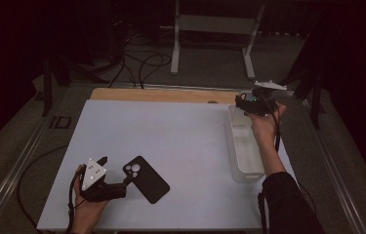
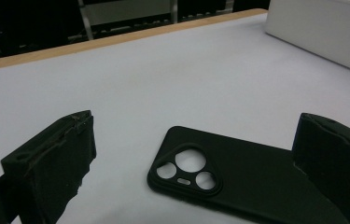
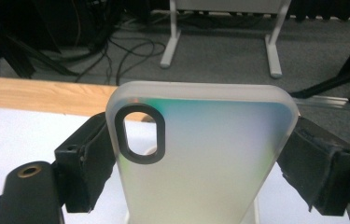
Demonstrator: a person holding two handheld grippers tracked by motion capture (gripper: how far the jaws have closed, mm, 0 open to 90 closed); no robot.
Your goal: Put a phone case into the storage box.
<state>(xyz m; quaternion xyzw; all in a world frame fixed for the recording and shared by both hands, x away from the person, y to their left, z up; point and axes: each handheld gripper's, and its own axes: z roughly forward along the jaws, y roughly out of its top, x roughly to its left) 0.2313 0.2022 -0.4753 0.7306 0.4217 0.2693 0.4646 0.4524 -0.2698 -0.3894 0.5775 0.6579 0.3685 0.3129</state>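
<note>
in the high view the frosted phone case is too small and dim to make out at the right gripper point(image 1: 243, 103), which is held above the far end of the white bin point(image 1: 236, 146) at the right side of the table point(image 1: 180, 141). the right gripper view shows it plainly: the frosted phone case point(image 3: 205, 158) stands upright between the two black jaws, clamped by its long edges, its lower end cut off by the bottom of that view. its oval camera opening sits near the top left corner.

the black phone case point(image 1: 146, 179) lies flat on the white table top at the near left, back side up. in the left gripper view the black phone case point(image 2: 238, 179) runs off the bottom right, its far end hidden behind the right jaw. the left gripper point(image 1: 129, 181) is low at the case's camera corner with its jaws spread wide, one to each side; whether a jaw touches the case cannot be told.

the floor beyond the table is dark, and the cables there are hard to follow.

count: two phone cases, one black and one frosted; two grippers; one white bin; three round holes and one small slot in the black case's camera cut-out.
</note>
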